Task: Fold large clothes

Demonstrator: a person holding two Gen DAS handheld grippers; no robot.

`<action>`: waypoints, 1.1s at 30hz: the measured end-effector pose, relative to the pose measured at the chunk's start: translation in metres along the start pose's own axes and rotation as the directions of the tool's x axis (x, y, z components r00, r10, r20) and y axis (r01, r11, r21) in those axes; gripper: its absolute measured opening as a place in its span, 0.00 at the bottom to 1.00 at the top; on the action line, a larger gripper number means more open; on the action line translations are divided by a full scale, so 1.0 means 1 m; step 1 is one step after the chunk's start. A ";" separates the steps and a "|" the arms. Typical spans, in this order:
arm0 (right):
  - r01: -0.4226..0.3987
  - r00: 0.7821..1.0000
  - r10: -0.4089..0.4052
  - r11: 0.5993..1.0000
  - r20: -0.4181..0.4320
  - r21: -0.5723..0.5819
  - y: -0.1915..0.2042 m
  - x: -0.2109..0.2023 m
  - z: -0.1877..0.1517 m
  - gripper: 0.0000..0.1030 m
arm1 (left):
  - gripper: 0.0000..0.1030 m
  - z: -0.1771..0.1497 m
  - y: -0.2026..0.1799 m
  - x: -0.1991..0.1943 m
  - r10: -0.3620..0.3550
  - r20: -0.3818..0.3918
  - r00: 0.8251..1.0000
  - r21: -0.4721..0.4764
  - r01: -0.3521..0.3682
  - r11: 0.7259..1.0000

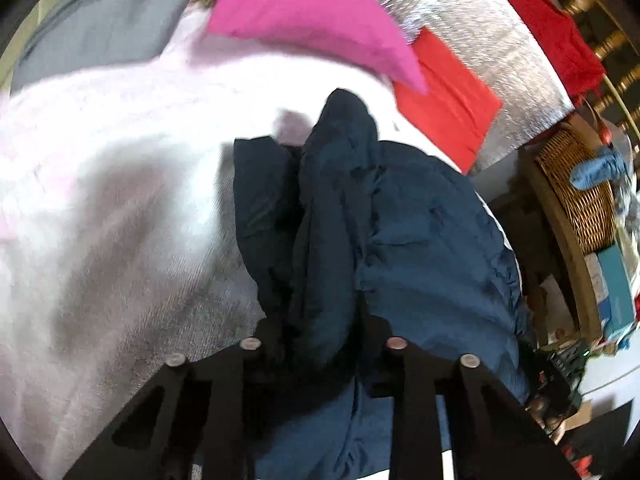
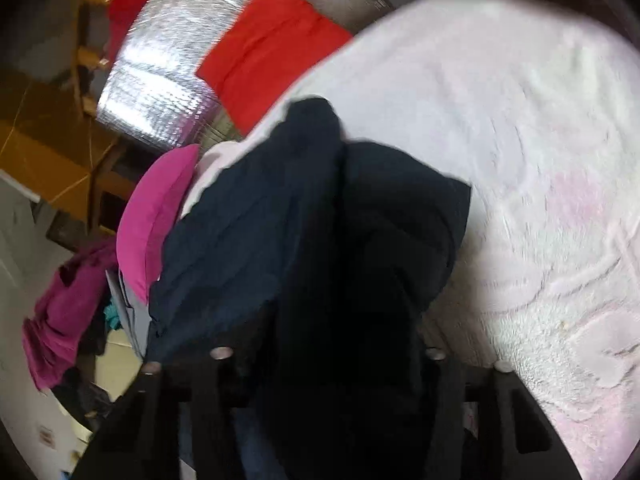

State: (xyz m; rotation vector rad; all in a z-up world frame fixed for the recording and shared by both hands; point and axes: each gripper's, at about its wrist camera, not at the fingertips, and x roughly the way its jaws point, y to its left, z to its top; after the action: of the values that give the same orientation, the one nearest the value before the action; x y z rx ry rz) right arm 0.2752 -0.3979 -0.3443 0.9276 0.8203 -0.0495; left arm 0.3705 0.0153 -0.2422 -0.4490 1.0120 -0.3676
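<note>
A navy blue garment (image 1: 420, 220) lies crumpled on a fluffy white and pink blanket (image 1: 120, 160). In the left wrist view a bunched ridge of it rises from between the fingers of my left gripper (image 1: 322, 320), which is shut on the fabric. In the right wrist view the same navy garment (image 2: 280, 208) looks almost black and drapes over my right gripper (image 2: 332, 344). It hides most of both fingers, and a thick fold is pinched between them. The blanket (image 2: 500, 140) spreads to the right of it.
A bright pink folded cloth (image 1: 304, 12) and a red folded cloth (image 1: 444, 92) lie beyond the garment, the red one on a silver foil mat (image 1: 480, 20). A grey garment (image 1: 108, 12) lies far left. A wicker basket (image 1: 580, 192) stands at the right. Magenta clothes (image 2: 64, 312) hang at the left.
</note>
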 end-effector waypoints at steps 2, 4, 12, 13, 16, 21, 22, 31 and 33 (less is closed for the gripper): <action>0.008 0.999 -0.006 0.999 0.034 -0.051 0.011 -0.012 0.000 0.42 | 0.22 -0.001 -0.004 -0.009 -0.003 0.015 1.000 0.013 0.002 1.000; -0.012 0.997 0.018 0.996 0.068 -0.087 0.020 -0.024 -0.001 0.42 | 0.22 -0.002 -0.001 -0.016 -0.016 0.017 1.000 -0.004 0.016 1.000; 0.075 0.997 -0.076 0.997 -0.017 -0.015 0.000 -0.001 0.001 0.55 | 0.58 -0.009 0.018 0.010 0.113 -0.120 0.986 -0.061 -0.121 0.991; 0.066 0.998 -0.066 0.998 -0.015 0.002 0.001 -0.005 0.002 0.59 | 0.58 -0.009 0.017 0.008 0.112 -0.117 0.987 -0.063 -0.119 0.991; 0.056 0.998 -0.057 0.998 0.010 0.033 0.001 -0.020 0.002 0.66 | 0.58 -0.013 0.014 -0.005 0.134 -0.087 0.987 -0.069 -0.140 0.988; 0.092 0.990 -0.100 0.992 0.095 0.082 0.000 -0.054 -0.003 0.67 | 0.59 -0.030 0.008 -0.054 0.214 0.082 0.973 -0.041 -0.211 0.977; 0.090 0.987 -0.101 0.992 0.122 0.090 0.001 -0.064 -0.006 0.68 | 0.60 -0.033 0.005 -0.064 0.224 0.119 0.967 -0.033 -0.222 0.975; -0.115 0.972 0.086 0.986 0.220 0.123 0.008 -0.121 -0.052 0.77 | 0.70 -0.094 -0.019 -0.098 0.060 0.196 0.979 0.036 -0.068 0.997; -0.161 0.974 0.136 0.978 0.182 0.133 0.013 -0.119 -0.069 0.77 | 0.71 -0.109 -0.019 -0.091 0.002 0.134 0.991 0.034 -0.007 0.999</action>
State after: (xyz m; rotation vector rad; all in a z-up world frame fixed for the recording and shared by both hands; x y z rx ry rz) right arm 0.1547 -0.3749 -0.2810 1.1057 0.5905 -0.0595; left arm 0.2299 0.0233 -0.2159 -0.4346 0.8748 -0.3454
